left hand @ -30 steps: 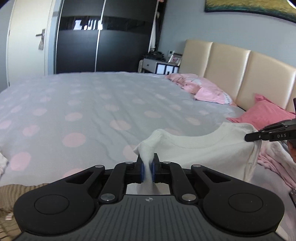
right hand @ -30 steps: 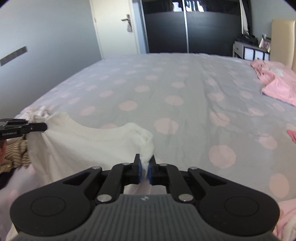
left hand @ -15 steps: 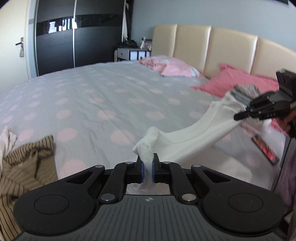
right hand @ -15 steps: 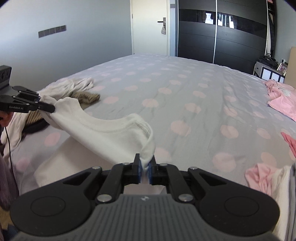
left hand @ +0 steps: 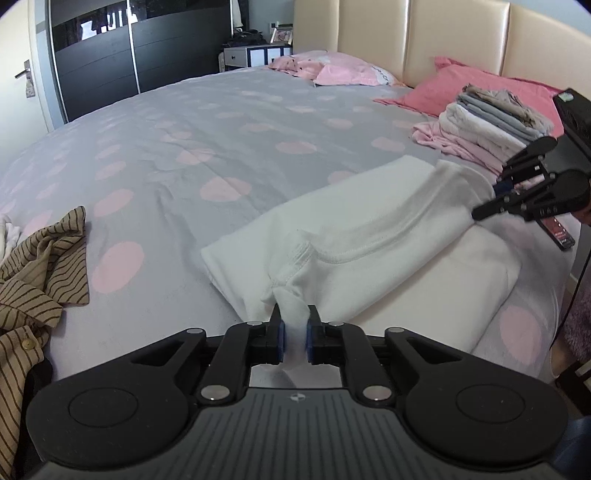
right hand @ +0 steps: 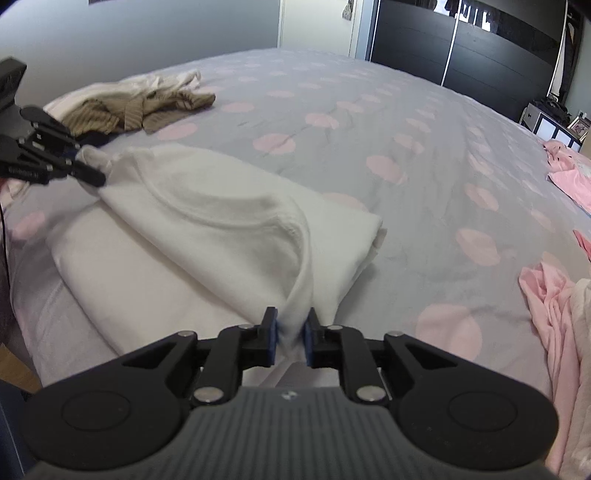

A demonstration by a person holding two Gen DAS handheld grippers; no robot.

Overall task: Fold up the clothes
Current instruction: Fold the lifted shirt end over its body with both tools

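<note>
Left claw (left hand: 294, 334) clamped on a pinch of the white shirt (left hand: 369, 236) — fabric bunched between the blue pads, at the shoulder next to the collar seam. Right claw (right hand: 290, 338) likewise closed on the shirt's other shoulder, cloth pulled up into a ridge between its fingers. The shirt lies just ahead of both claws, doubled over on the near edge of the bed (left hand: 221, 140), neckline facing up, lower layer spread toward the bed edge. In the left wrist view the right claw shows far right, tips at the shirt's far corner; in the right wrist view the left claw shows far left, same hold. Left of the left claw — a brown striped garment (left hand: 40, 266), crumpled. Beyond the right claw, ahead-right in the left view, a stack of folded clothes (left hand: 491, 122) against a pink pillow (left hand: 443, 88). Right of the right claw, loose pink clothes (right hand: 550, 295). Farther off, a padded headboard (left hand: 454, 33) and a dark wardrobe (left hand: 147, 44).
</note>
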